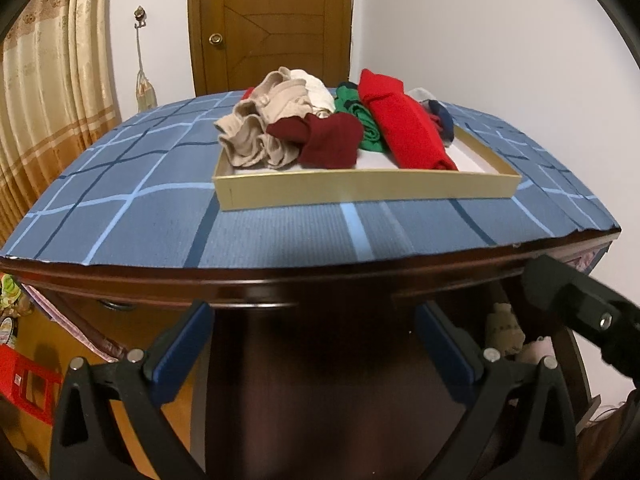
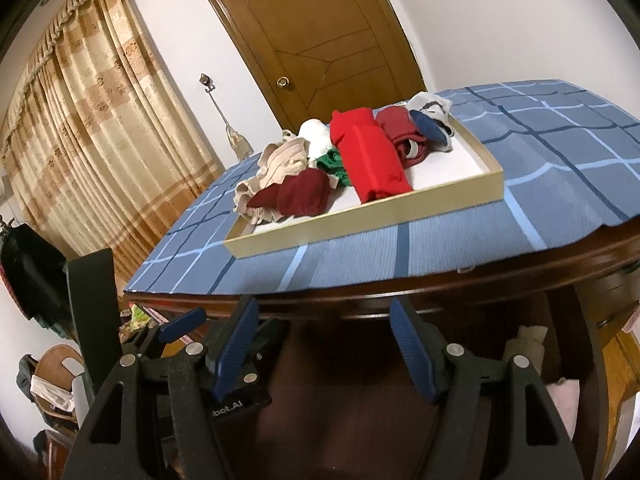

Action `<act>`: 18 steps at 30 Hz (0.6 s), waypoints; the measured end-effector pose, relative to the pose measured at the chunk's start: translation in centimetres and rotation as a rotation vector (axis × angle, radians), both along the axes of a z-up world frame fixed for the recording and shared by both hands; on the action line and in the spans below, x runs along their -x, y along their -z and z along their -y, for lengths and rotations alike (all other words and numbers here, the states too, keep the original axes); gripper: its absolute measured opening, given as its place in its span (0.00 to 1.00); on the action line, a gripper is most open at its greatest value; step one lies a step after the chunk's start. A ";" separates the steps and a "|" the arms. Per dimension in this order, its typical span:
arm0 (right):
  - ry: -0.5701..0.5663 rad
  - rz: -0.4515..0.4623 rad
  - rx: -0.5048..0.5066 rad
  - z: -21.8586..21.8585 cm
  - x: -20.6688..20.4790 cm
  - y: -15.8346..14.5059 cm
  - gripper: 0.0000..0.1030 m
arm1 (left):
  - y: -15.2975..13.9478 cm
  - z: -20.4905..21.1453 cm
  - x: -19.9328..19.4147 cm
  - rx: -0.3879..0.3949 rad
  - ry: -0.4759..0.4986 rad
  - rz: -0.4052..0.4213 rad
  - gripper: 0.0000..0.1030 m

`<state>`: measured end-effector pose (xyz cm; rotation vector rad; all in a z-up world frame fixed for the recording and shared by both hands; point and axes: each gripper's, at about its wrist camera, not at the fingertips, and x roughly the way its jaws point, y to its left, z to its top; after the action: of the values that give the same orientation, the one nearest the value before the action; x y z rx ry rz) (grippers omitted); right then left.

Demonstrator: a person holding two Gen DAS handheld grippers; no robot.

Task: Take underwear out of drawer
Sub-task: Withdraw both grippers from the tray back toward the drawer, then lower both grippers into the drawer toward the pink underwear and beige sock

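Left gripper [image 1: 312,344] and right gripper [image 2: 324,346] both released, jaws spread wide, nothing between the blue pads, low in frame at the dark table edge. Underwear pile [image 1: 320,128] sits mid-frame in a shallow tan tray [image 1: 360,190] on the blue checked cloth [image 1: 120,208]: beige, maroon, green, red pieces bunched together. Wooden door [image 1: 272,20] behind, top centre.

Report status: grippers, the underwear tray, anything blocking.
Left gripper open, empty, short of the table edge. Right gripper open, empty, same. Underwear pile untouched in the shallow tray on the checked cloth. Path clear.
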<state>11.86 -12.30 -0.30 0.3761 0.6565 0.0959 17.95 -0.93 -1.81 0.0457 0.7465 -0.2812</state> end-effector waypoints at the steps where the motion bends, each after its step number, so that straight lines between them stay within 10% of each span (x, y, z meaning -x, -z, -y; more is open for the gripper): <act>1: -0.002 -0.001 0.000 0.0 0.1 0.1 0.68 | 0.0 0.0 0.2 -0.001 0.000 -0.001 0.99; 18: 0.020 -0.021 -0.034 1.3 4.6 1.2 0.68 | 0.7 1.2 3.7 -0.024 0.053 -0.018 0.99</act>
<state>7.30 -13.64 -1.54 0.4169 0.6722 0.0841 14.25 -2.17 -2.46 0.0862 0.7675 -0.3238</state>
